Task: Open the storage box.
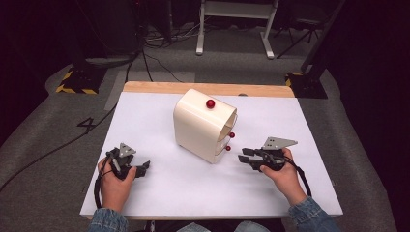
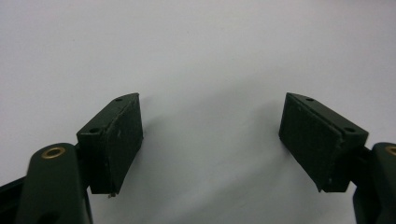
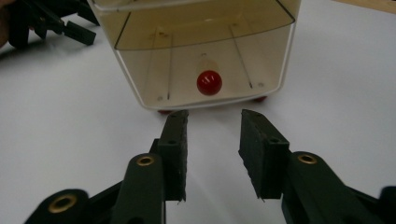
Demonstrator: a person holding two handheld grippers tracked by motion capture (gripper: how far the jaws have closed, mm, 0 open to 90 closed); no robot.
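While resting low on the white surface (image 1: pixel 159 193), left gripper (image 1: pixel 143 168) held in the left hand (image 1: pixel 115 181), fingers (image 2: pixel 116 140) spread wide apart with nothing between them. Over on the other side, right gripper (image 1: pixel 241 158) held in the right hand (image 1: pixel 283 174), pointing at the cream box (image 1: pixel 200 123). Fingers (image 3: pixel 173 149) a little apart, open, holding nothing, tips near the box but not touching it. Box standing in the middle of the surface, between both grippers, open side facing the right gripper. Red ball knob (image 3: pixel 208 82) seen low on the box, just past the right gripper's tips. Another red knob (image 1: pixel 210 103) up on top of the box.
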